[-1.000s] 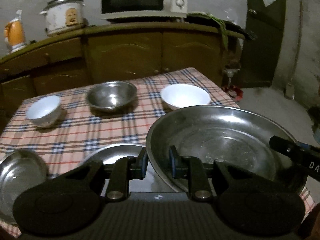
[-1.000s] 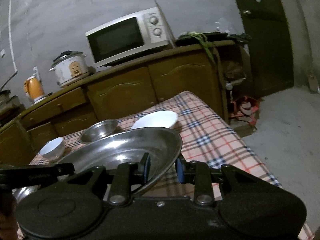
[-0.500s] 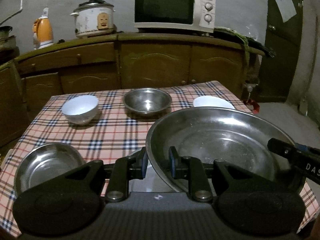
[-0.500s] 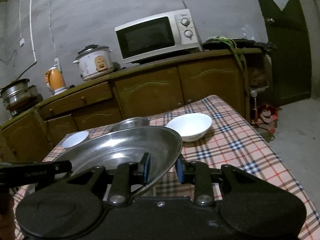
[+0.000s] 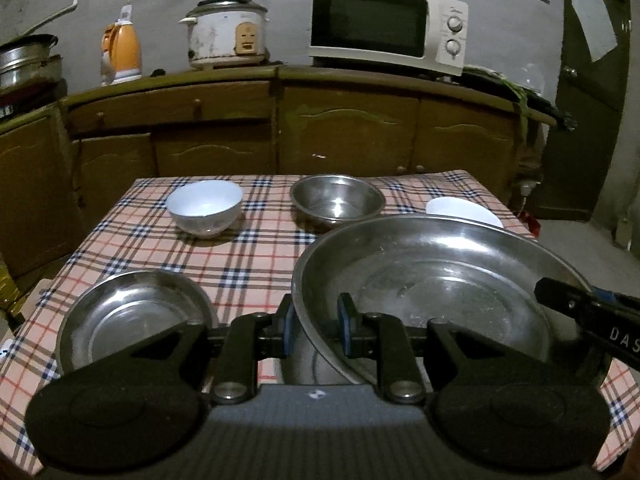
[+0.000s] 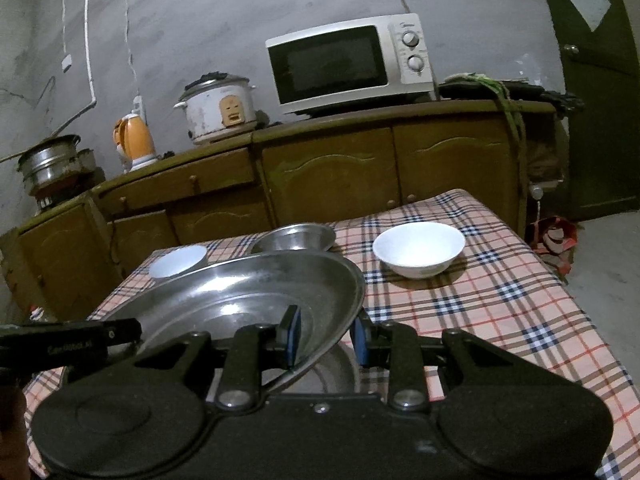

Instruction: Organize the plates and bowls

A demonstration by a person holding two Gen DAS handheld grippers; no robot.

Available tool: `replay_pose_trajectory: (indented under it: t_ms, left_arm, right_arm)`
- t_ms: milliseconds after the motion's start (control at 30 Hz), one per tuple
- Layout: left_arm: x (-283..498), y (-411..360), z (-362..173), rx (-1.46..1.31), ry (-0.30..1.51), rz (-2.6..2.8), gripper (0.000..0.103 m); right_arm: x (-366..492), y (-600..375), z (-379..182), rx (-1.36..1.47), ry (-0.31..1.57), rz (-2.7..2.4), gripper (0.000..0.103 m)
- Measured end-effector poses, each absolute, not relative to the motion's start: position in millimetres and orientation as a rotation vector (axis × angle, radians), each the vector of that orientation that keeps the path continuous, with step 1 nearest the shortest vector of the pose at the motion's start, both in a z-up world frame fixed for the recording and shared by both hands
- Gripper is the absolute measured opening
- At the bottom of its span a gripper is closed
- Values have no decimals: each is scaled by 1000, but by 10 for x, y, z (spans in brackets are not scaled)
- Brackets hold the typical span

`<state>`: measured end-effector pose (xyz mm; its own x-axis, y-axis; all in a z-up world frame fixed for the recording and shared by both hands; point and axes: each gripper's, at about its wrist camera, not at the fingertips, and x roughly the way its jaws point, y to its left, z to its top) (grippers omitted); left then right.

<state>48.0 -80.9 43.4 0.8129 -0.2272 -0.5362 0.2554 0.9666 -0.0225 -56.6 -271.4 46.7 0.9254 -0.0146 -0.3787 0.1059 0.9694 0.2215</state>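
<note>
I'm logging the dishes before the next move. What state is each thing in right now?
Large steel pan: lifted, gripped at both rims.
Left gripper: shut on pan rim.
Right gripper: shut on pan rim.
Steel plate: on tablecloth, empty.
Steel bowl: upright, empty.
Microwave: door closed.

On the table (image 5: 260, 256), the big steel pan (image 5: 440, 292) sits nearest, right of a steel plate (image 5: 128, 316). Behind them stand a small bowl (image 5: 205, 207) at left, a steel bowl (image 5: 338, 200) in the middle, and a wide bowl (image 6: 418, 249) at right. Behind the table, a cabinet (image 5: 340, 128) carries a microwave (image 5: 384, 26), rice cooker (image 5: 226, 34) and kettle (image 5: 122, 54).
</note>
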Motion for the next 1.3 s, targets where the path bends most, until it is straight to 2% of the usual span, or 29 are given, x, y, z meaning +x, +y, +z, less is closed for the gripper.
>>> replay_pose_trajectory:
  t_ms: [500, 1300]
  left_arm:
    - [627, -614, 194, 29, 621, -229, 22]
    - [788, -728, -362, 120, 701, -242, 24]
  right_arm:
    - [-318, -2487, 221, 222, 449, -52, 35]
    - [-58, -2558, -450, 238, 580, -69, 35]
